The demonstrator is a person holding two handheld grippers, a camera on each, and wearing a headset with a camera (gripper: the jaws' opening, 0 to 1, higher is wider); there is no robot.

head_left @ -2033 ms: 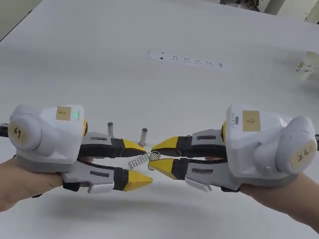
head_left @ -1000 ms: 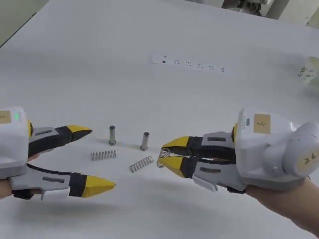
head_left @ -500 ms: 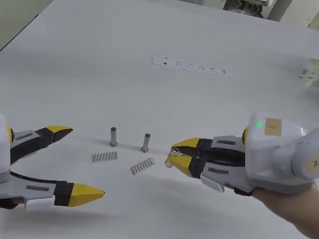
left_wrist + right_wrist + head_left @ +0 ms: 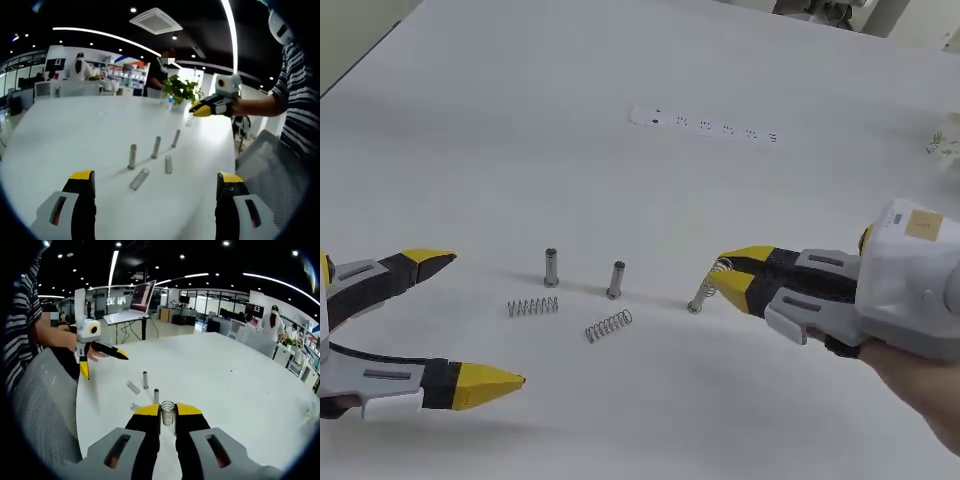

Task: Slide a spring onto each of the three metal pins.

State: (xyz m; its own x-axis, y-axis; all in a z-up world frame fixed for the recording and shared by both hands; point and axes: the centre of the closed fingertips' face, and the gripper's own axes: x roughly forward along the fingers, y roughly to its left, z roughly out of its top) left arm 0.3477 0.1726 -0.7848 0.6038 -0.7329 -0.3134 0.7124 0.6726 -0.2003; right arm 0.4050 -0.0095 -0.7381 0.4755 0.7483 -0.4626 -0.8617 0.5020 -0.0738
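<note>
- Right hand-held gripper [image 4: 728, 275], clamped on a spring [image 4: 721, 266], has carried it from beside the middle pin [image 4: 616, 279] to the tip of the end pin [image 4: 698, 299], right of the middle pin.
- Left hand-held gripper [image 4: 485, 320], wide and empty, has retreated far left of the middle pin.
- No pin looks sleeved yet.

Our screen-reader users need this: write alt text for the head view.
The right tool holds a spring close to the rightmost pin of three standing on a white table. The left tool hangs open at lower left; two loose springs lie by the other pins.

Open table [image 4: 620, 70] around upright pins [image 4: 616, 279]
</note>
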